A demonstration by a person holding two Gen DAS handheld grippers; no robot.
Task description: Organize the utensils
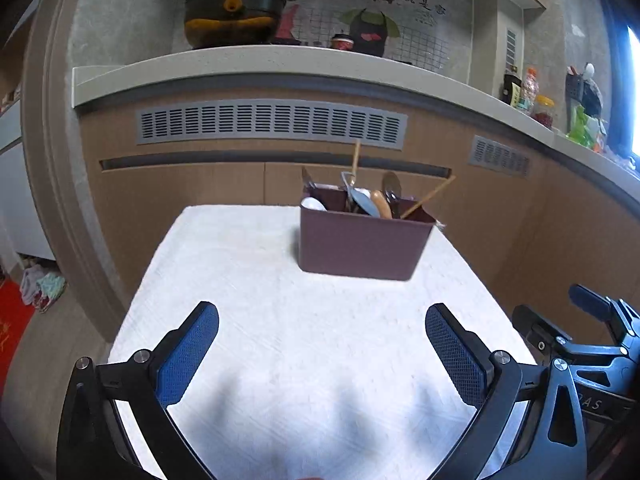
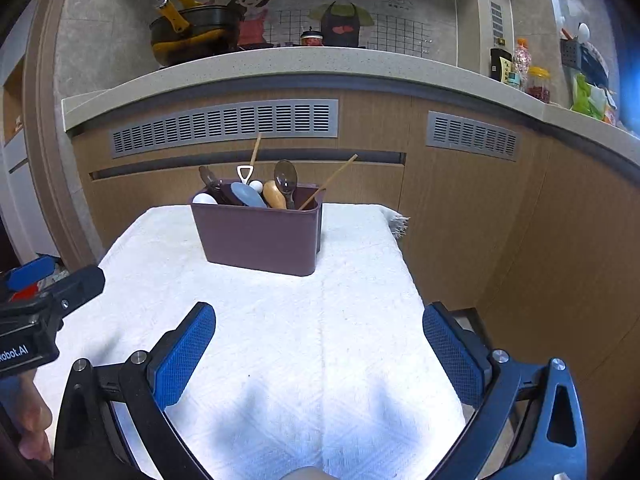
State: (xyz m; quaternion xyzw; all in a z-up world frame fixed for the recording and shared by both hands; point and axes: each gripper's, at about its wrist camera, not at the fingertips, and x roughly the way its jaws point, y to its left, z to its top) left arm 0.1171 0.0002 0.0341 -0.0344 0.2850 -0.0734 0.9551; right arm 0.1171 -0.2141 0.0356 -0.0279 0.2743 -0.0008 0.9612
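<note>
A maroon utensil holder (image 1: 360,244) stands at the far side of the white-clothed table (image 1: 256,280). It holds several utensils: spoons, a blue spoon (image 2: 248,195), a wooden spoon (image 2: 275,195) and chopsticks (image 2: 334,181). My left gripper (image 1: 322,314) is open and empty, low over the near part of the cloth. My right gripper (image 2: 319,314) is open and empty too, with the holder (image 2: 260,236) ahead and slightly left of it. Each gripper shows at the edge of the other's view.
Behind the table runs a wooden cabinet front with grey vents (image 1: 272,122) under a stone counter (image 1: 280,64). A pot (image 1: 232,16), jars and bottles (image 2: 538,82) stand on the counter. The table's right edge (image 2: 404,256) drops off next to the cabinet.
</note>
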